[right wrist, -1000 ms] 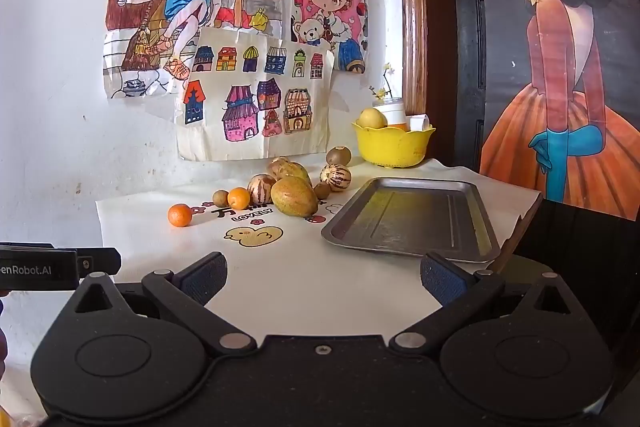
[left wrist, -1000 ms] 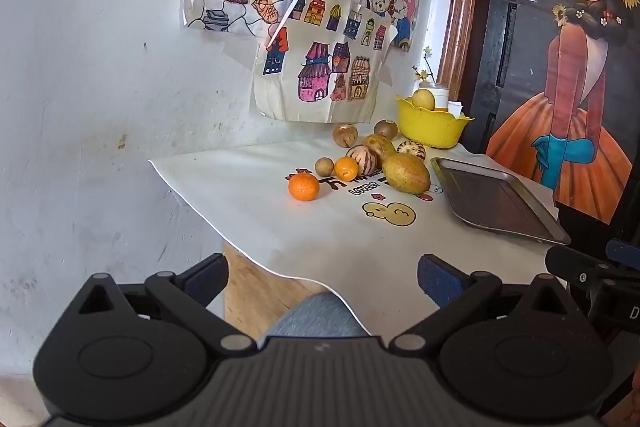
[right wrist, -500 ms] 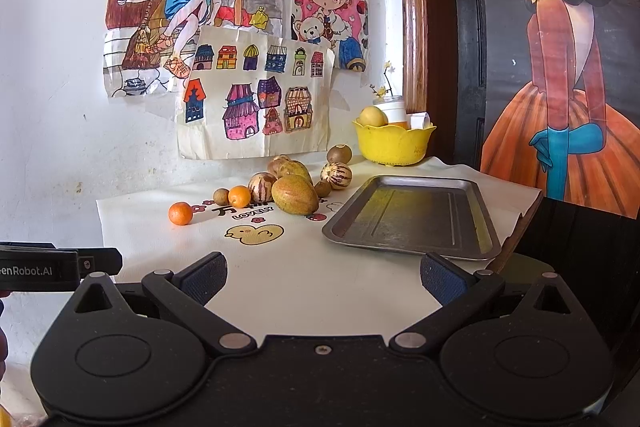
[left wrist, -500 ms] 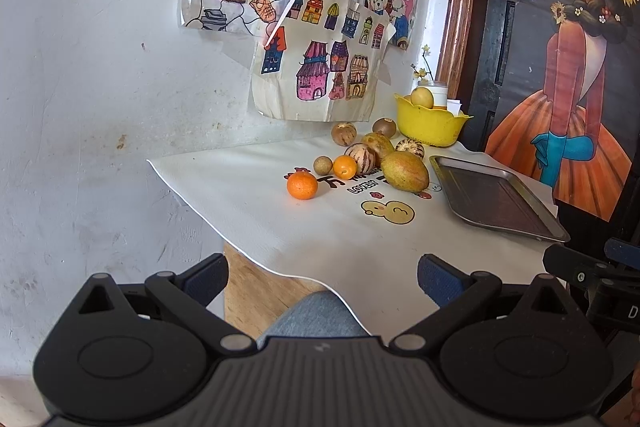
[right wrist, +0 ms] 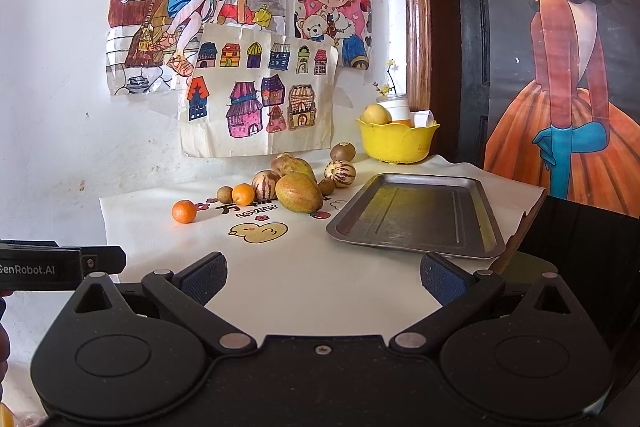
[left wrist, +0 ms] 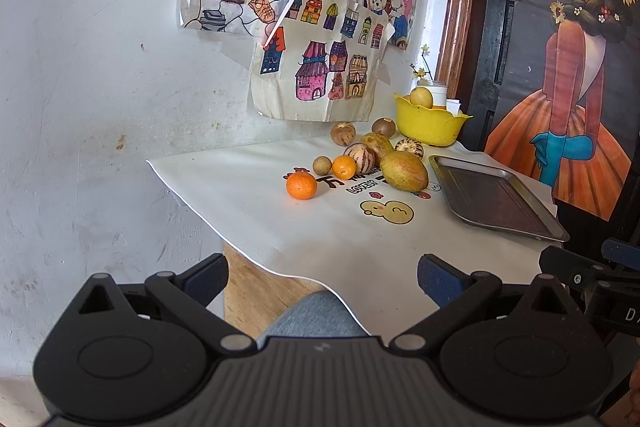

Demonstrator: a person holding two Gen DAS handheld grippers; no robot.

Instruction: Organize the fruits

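Several fruits lie in a loose group on the white cloth: an orange [left wrist: 301, 185] nearest the left, a smaller orange [left wrist: 344, 166], a large green-yellow mango [left wrist: 404, 171], striped melons [left wrist: 359, 157] and brown round fruits. The same group shows in the right wrist view, with the orange [right wrist: 184, 211] and the mango [right wrist: 298, 192]. An empty metal tray [right wrist: 416, 217] lies right of the fruit; it also shows in the left wrist view [left wrist: 492, 197]. My left gripper [left wrist: 322, 275] is open and empty at the table's near edge. My right gripper [right wrist: 323, 277] is open and empty over the cloth, short of the tray.
A yellow bowl [right wrist: 396, 143] holding a yellow fruit stands at the back by the wooden door frame. Drawings hang on the white wall behind. The cloth's left edge [left wrist: 192, 195] overhangs the wooden table. A knee in jeans [left wrist: 312, 315] is below my left gripper.
Both grippers have edged slightly toward the table; the fruit and tray have not moved.
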